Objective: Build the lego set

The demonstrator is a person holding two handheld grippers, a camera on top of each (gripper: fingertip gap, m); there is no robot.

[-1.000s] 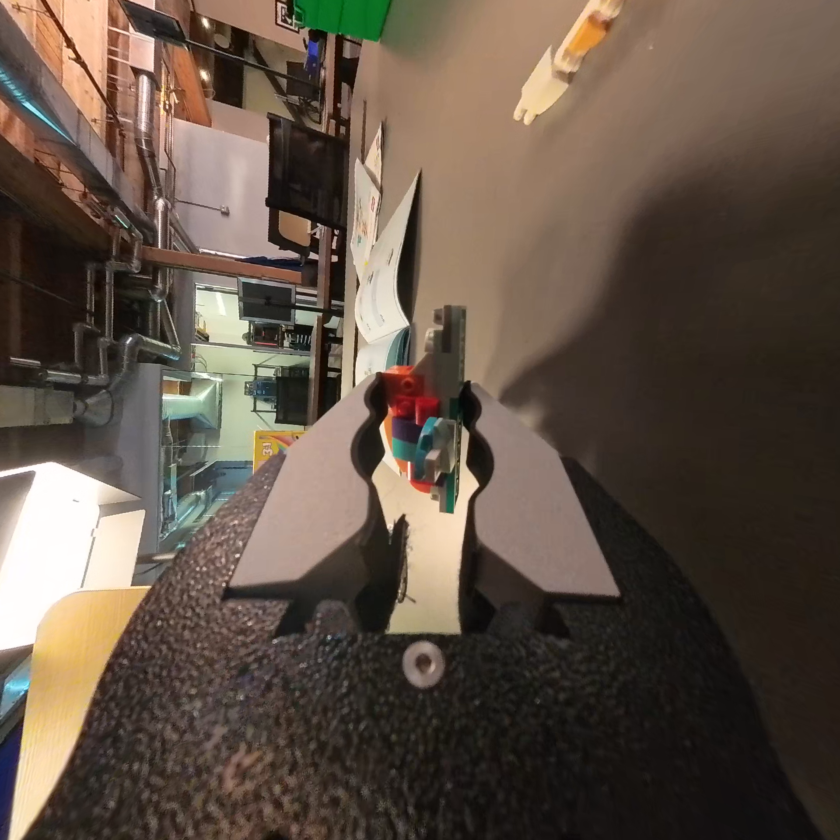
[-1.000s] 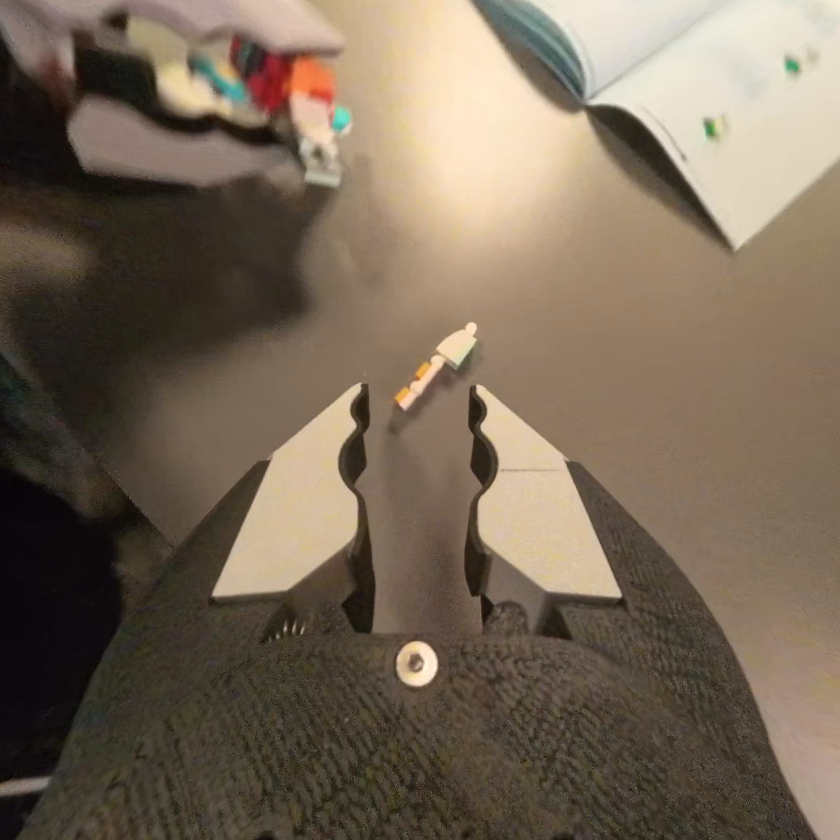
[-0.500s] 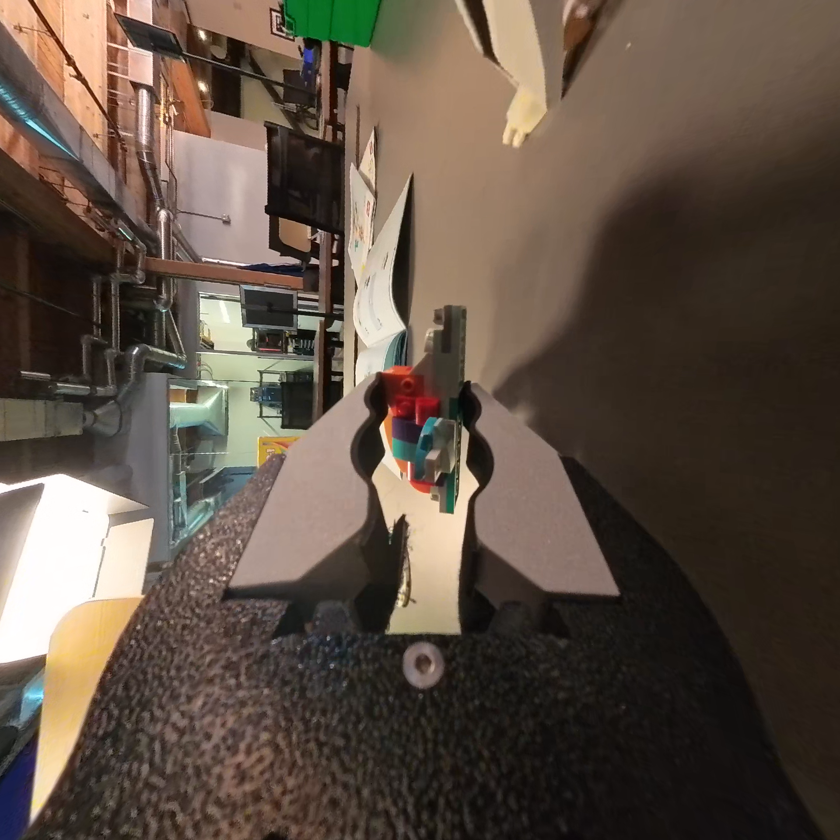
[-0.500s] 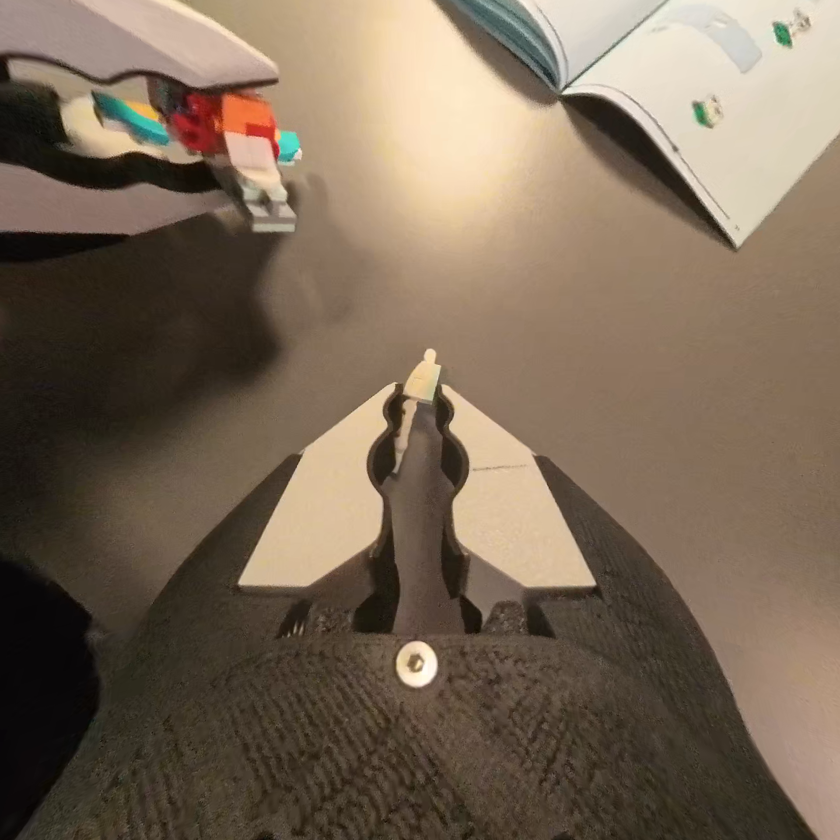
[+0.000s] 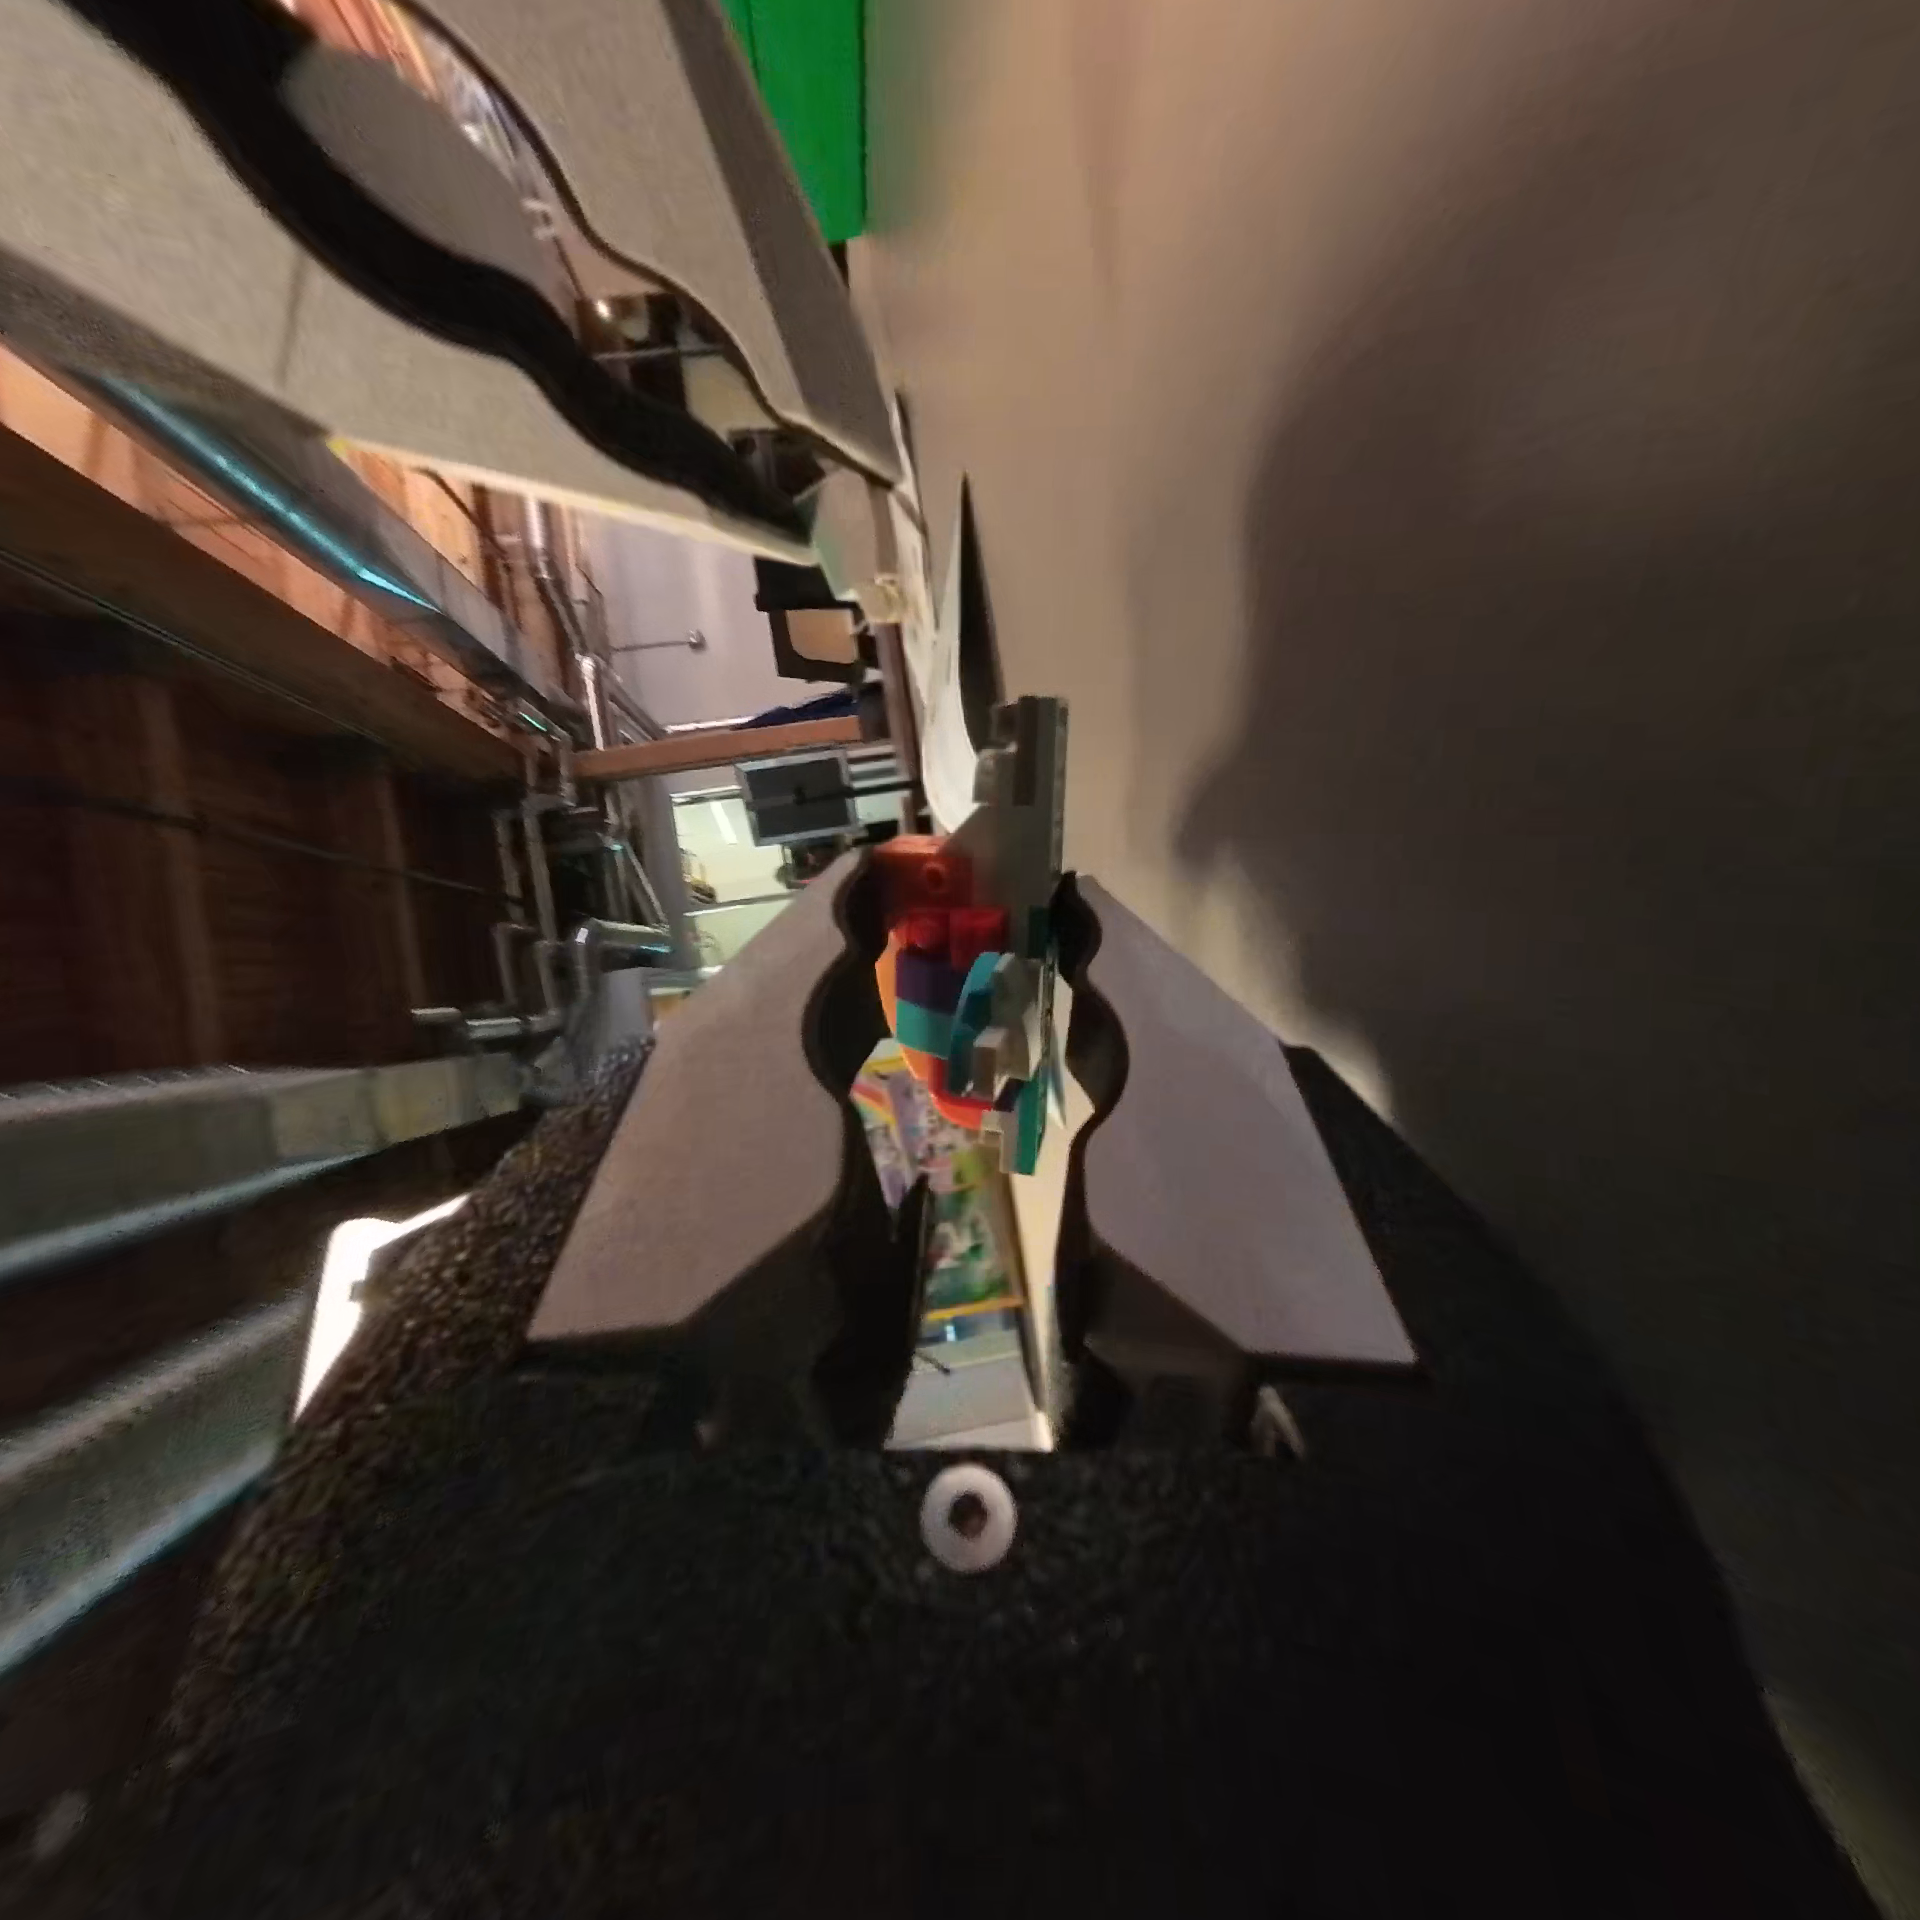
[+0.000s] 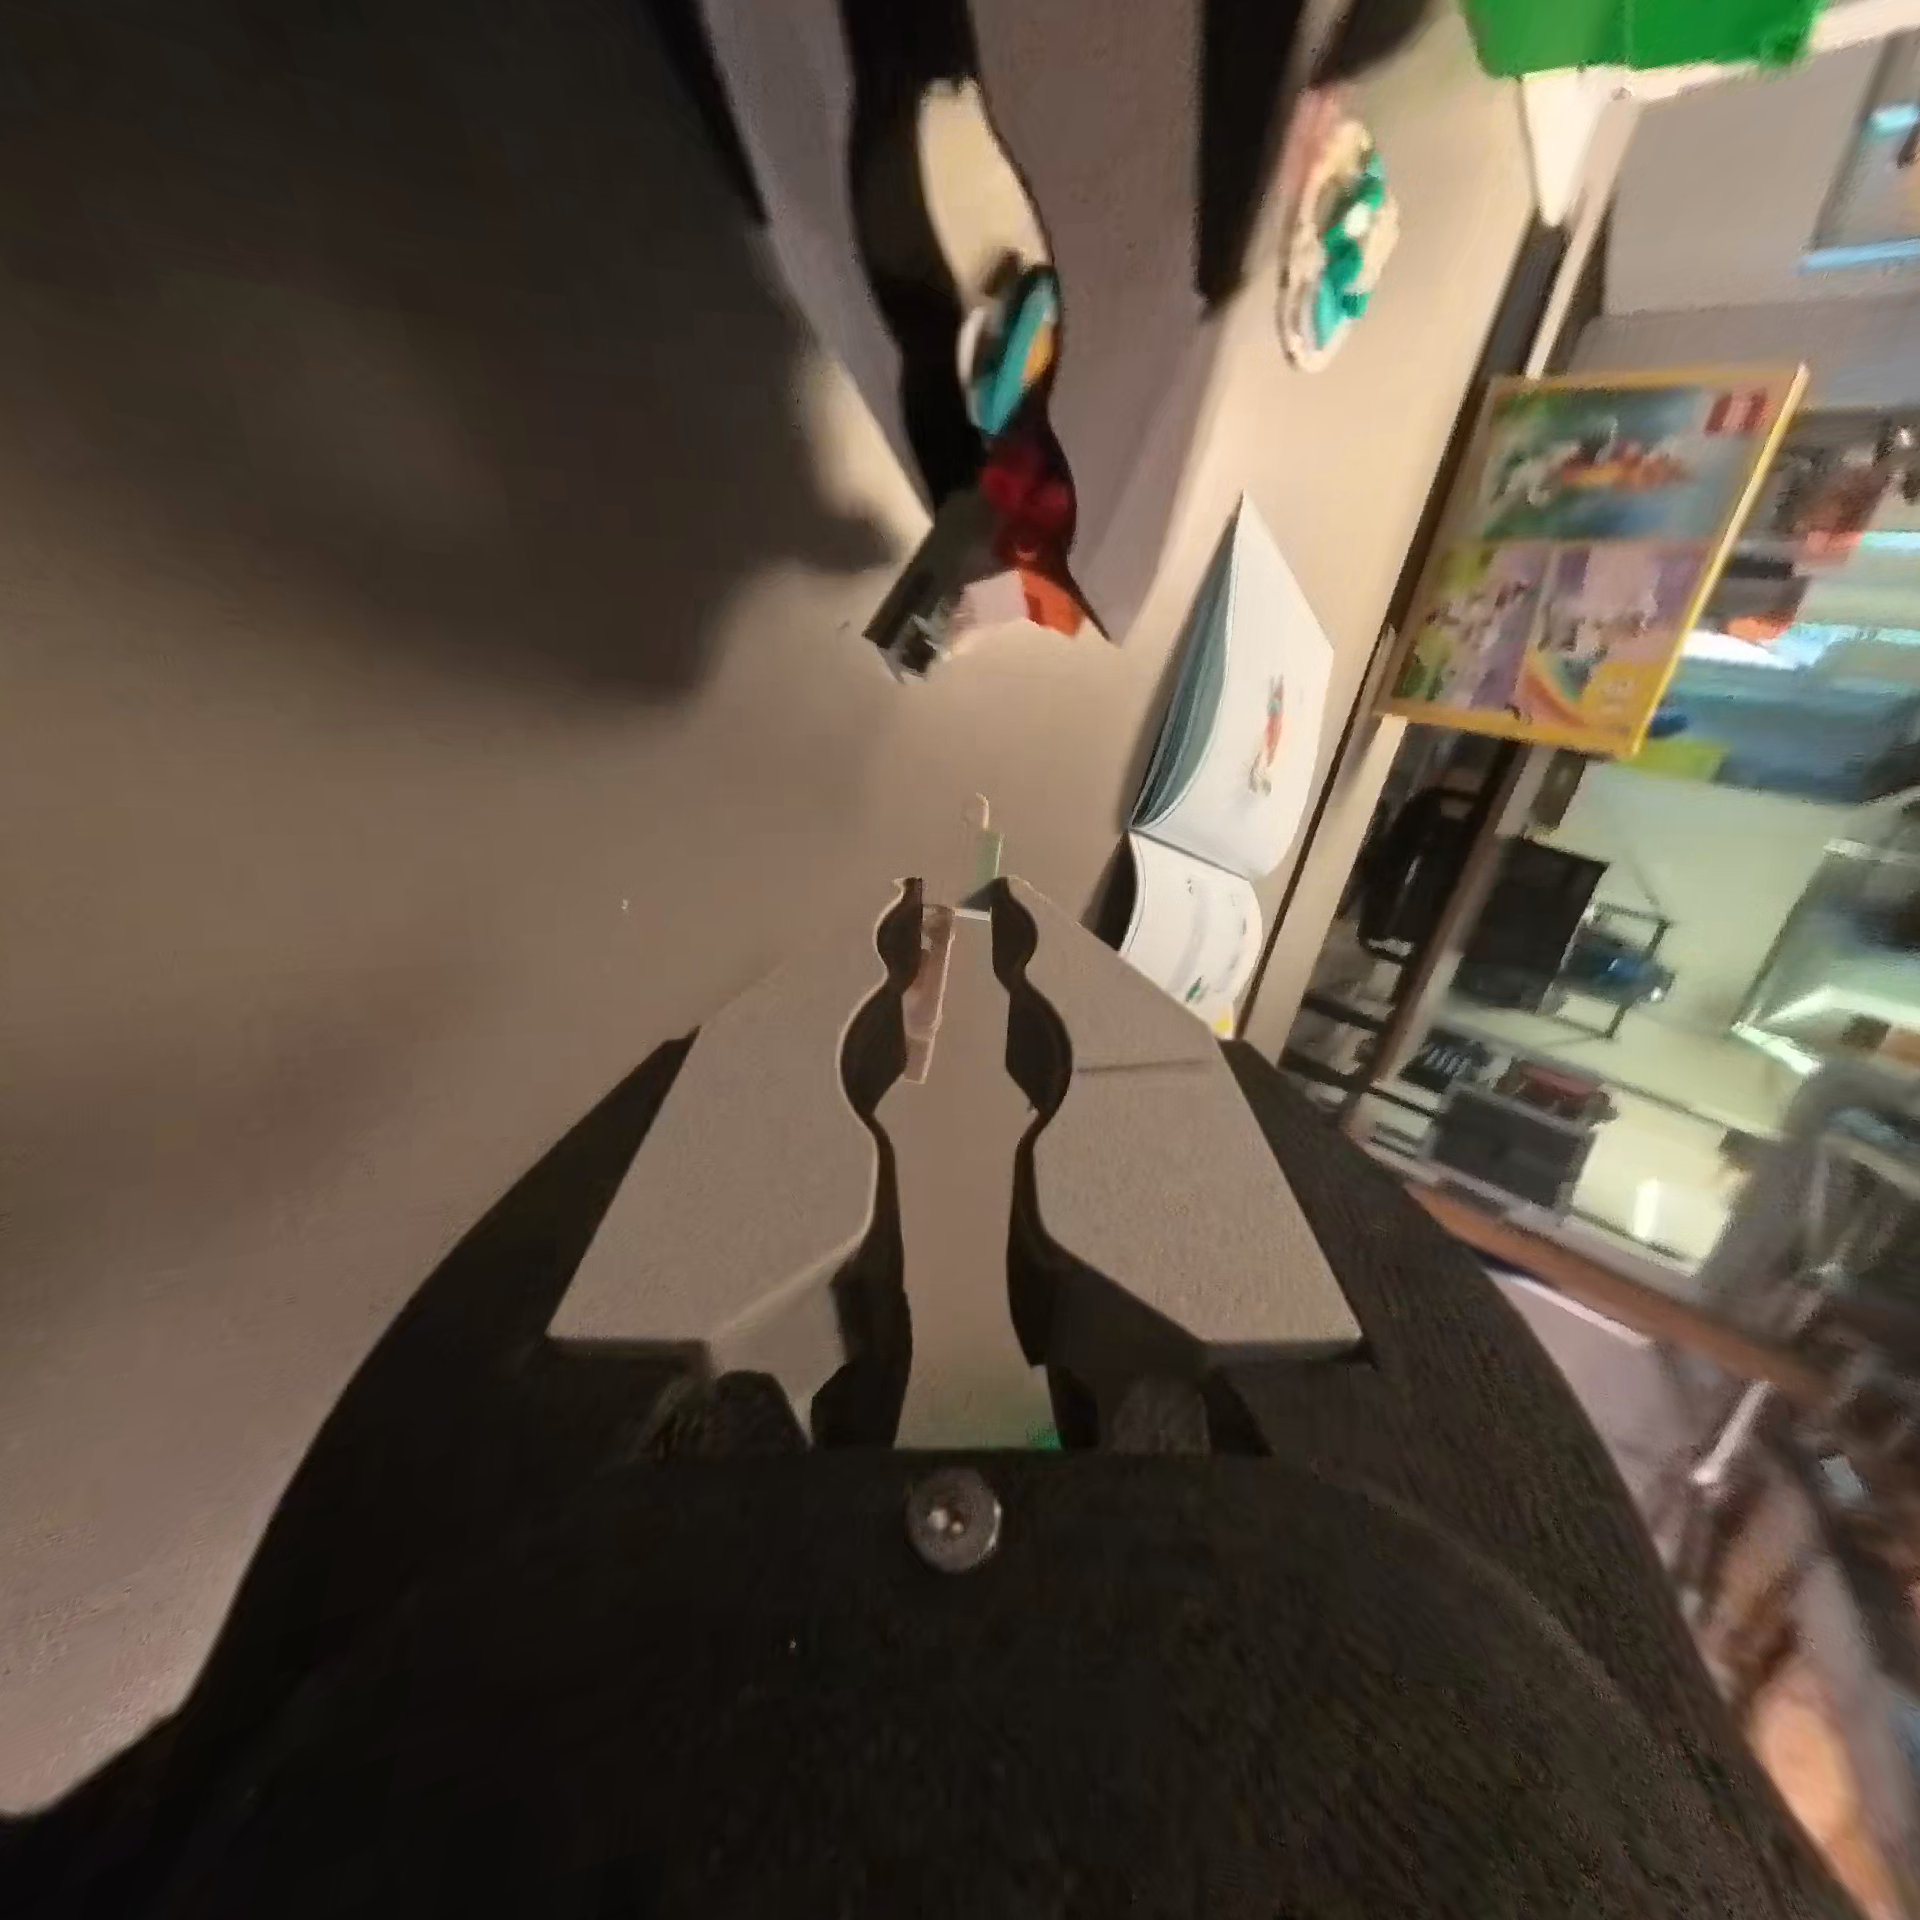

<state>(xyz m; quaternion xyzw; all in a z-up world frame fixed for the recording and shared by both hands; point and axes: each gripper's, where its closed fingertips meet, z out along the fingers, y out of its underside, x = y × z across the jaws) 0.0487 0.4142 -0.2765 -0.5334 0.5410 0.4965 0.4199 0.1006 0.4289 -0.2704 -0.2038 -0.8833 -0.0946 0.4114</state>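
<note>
My left gripper (image 5: 966, 883) is shut on a small lego model (image 5: 956, 997) of orange, red, purple, teal and grey bricks, held above the grey table (image 5: 1507, 623). My right gripper (image 6: 956, 891) is shut on a thin white and orange lego piece (image 6: 932, 977), whose white end (image 6: 984, 831) sticks out past the fingertips. In the right wrist view the model (image 6: 1023, 499) hangs in the left gripper just ahead and above. In the left wrist view the right gripper (image 5: 847, 520) fills the upper left, blurred, close to the model.
An open instruction booklet (image 6: 1236, 727) lies on the table beyond the grippers. The colourful lego box (image 6: 1590, 551) stands behind it. A plate with loose pieces (image 6: 1340, 229) and a green object (image 6: 1621, 31) sit farther back. The table edge runs along the right. My right fingertips sit around 6 cm from my left ones.
My right gripper shut on the white and orange piece on the table, lifted it and swung it up towards the left gripper. The left gripper keeps its hold on the model.
</note>
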